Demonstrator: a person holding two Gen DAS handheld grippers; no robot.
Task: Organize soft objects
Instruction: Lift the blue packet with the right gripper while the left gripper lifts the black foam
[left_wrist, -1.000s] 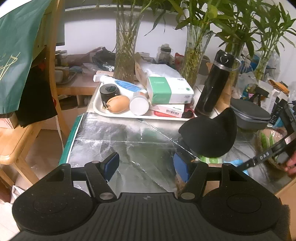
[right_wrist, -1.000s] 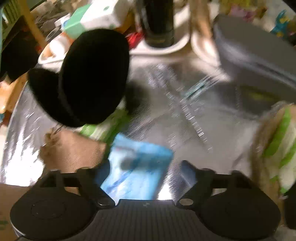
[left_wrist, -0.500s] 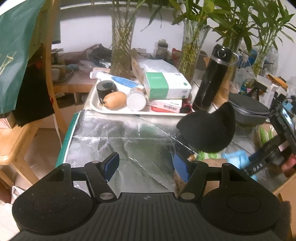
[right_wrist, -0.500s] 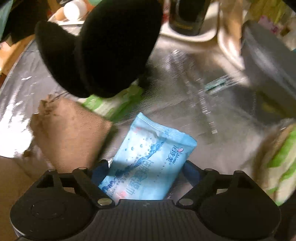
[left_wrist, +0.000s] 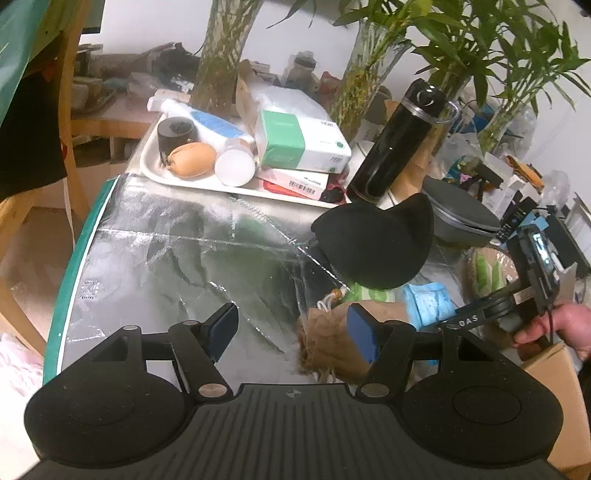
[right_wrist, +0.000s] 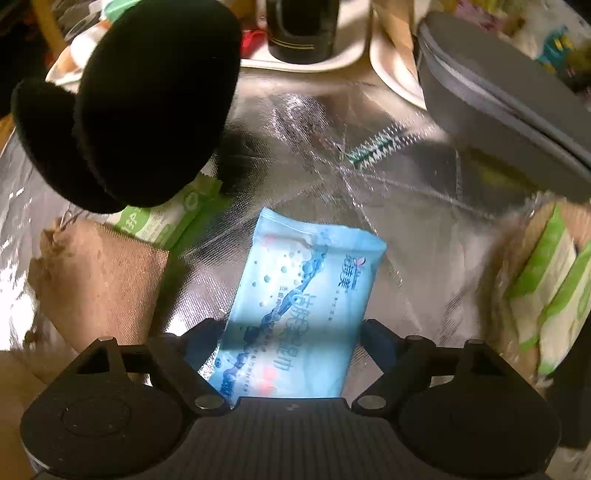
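A light blue wipes pack (right_wrist: 295, 306) lies on the silver foil table cover (right_wrist: 332, 155), between the open fingers of my right gripper (right_wrist: 291, 339); whether the pads touch it I cannot tell. It also shows in the left wrist view (left_wrist: 428, 301). A black earmuff (right_wrist: 147, 103) rests on a green wipes pack (right_wrist: 166, 218). A brown drawstring pouch (right_wrist: 107, 280) lies to the left. My left gripper (left_wrist: 291, 328) is open and empty, above the foil beside the pouch (left_wrist: 336, 332).
A woven basket (right_wrist: 546, 273) with green-white packs sits at the right. A grey zip case (right_wrist: 509, 99) lies behind it. A black bottle (left_wrist: 399, 144), a white tray (left_wrist: 155, 170) with tissues and jars, and glass vases stand at the back.
My right gripper has moved forward over the blue wipes pack, which now sits between its fingers. The left gripper has shifted slightly; it stays open.
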